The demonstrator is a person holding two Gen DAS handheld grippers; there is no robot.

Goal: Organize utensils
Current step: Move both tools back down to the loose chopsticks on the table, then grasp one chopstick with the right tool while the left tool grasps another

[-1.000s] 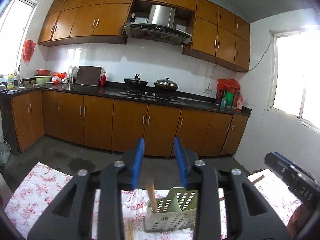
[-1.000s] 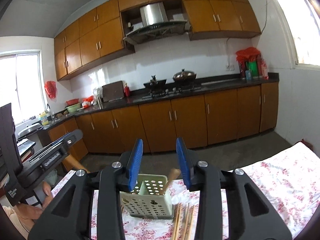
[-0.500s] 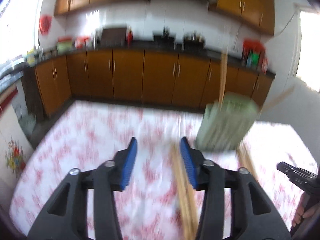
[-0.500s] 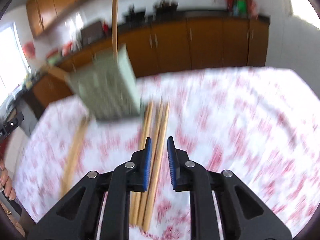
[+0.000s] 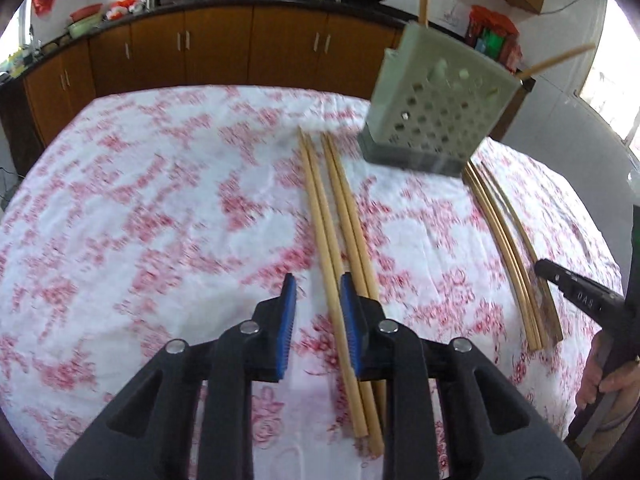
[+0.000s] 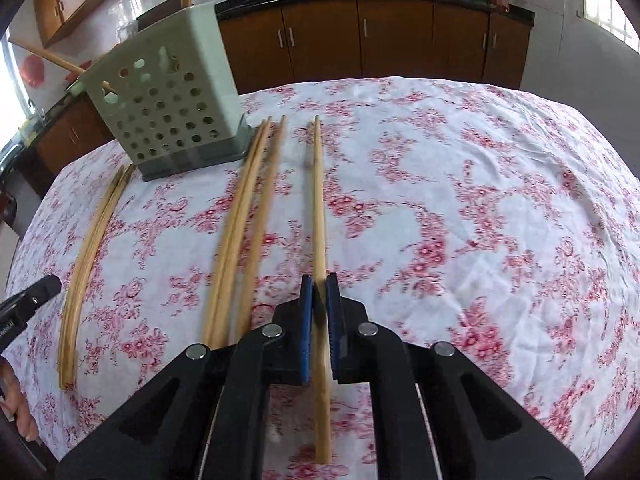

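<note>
A pale green perforated utensil holder [image 5: 436,108] stands on the floral tablecloth, with two chopsticks sticking out of it; it also shows in the right wrist view [image 6: 168,100]. Several wooden chopsticks [image 5: 340,220] lie in front of my left gripper [image 5: 318,292], which is open with one chopstick between its jaws. Another bundle [image 5: 508,252] lies to the right. My right gripper [image 6: 319,292] is shut on a single chopstick [image 6: 319,208] that lies along the cloth. More chopsticks [image 6: 248,220] lie just left of it, and a further bundle [image 6: 88,248] at far left.
The table [image 6: 480,200] carries a white cloth with red flowers. Brown kitchen cabinets [image 5: 216,48] run behind it, with pans on a dark counter. The other gripper's tip shows at the right edge of the left view [image 5: 576,292].
Both grippers have tilted down from facing the kitchen to facing the table and come low over the chopsticks. The right gripper has closed on one chopstick. The left jaws have narrowed.
</note>
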